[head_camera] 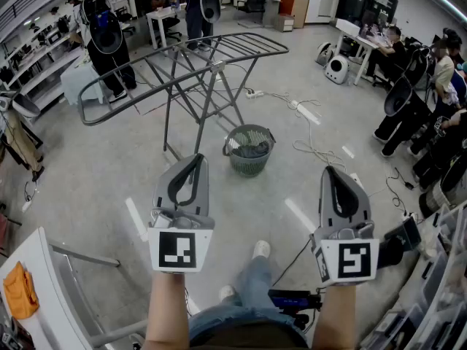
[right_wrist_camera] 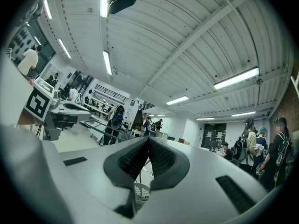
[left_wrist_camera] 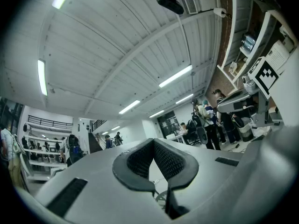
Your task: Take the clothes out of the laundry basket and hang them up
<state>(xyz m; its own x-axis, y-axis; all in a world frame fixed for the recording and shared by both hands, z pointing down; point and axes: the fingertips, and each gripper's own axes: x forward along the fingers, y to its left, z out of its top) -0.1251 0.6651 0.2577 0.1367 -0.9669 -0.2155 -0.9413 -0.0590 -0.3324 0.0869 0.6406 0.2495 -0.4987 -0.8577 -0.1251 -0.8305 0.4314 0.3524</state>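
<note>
A round grey-green laundry basket stands on the floor with dark clothes inside, just right of the grey drying rack, whose bars are bare. Both grippers are held up in front of me, short of the basket and apart from it. My left gripper is shut with nothing in it, and so is my right gripper. In the left gripper view the left gripper has its pads touching at the tips, and the basket peeks through below. The right gripper view shows the right gripper shut too, above the basket.
White cables and a power strip trail across the floor behind the basket. People stand at the back left and sit along the right side. A white table with an orange cloth is at the lower left. My feet are below the grippers.
</note>
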